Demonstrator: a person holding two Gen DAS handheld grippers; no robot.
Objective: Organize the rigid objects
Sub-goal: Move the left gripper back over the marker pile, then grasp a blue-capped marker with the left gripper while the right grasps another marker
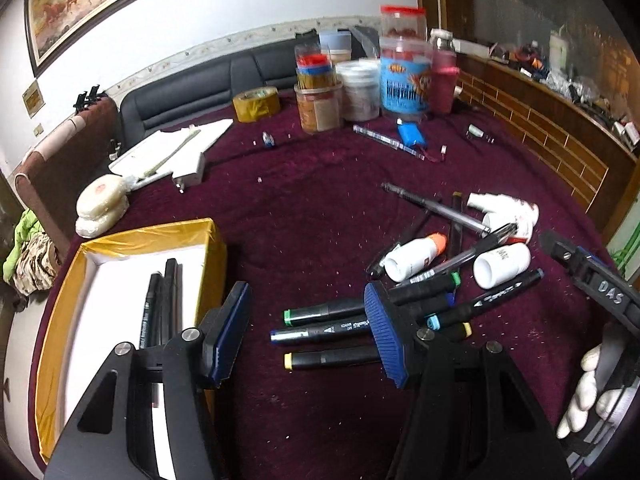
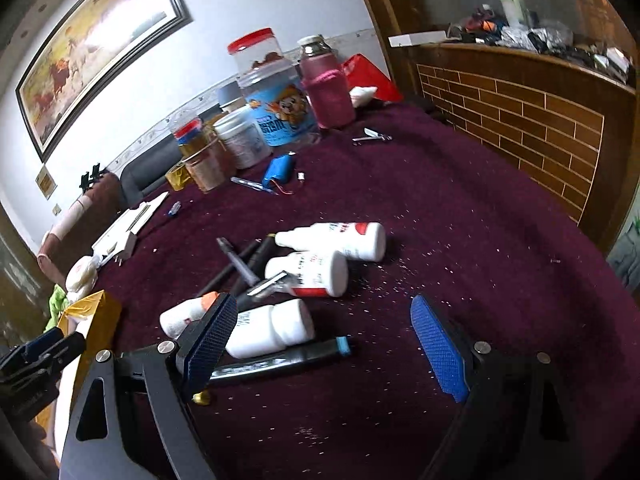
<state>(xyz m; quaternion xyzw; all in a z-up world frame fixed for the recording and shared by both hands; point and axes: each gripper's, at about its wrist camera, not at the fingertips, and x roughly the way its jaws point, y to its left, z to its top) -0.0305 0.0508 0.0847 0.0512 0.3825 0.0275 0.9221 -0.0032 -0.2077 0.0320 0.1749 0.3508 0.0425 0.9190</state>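
My left gripper [image 1: 308,332] is open and empty above the purple cloth, between a yellow-edged white box [image 1: 120,280] on its left and a pile of black markers [image 1: 320,324] on its right. Black markers [image 1: 160,300] lie in the box. Small white bottles [image 1: 416,258] and pens [image 1: 436,206] lie further right. My right gripper [image 2: 324,344] is open and empty over the same pile; a white bottle [image 2: 268,330] and a blue-capped marker [image 2: 288,358] lie between its pads. Two more white bottles [image 2: 340,238] lie beyond.
Jars and tubs [image 1: 360,80] stand at the table's far side, with a tape roll [image 1: 256,104], a blue battery pack [image 1: 414,136] and a white charger [image 1: 188,172]. A wooden counter [image 2: 520,120] borders the right. The right gripper's body [image 1: 592,280] shows in the left view.
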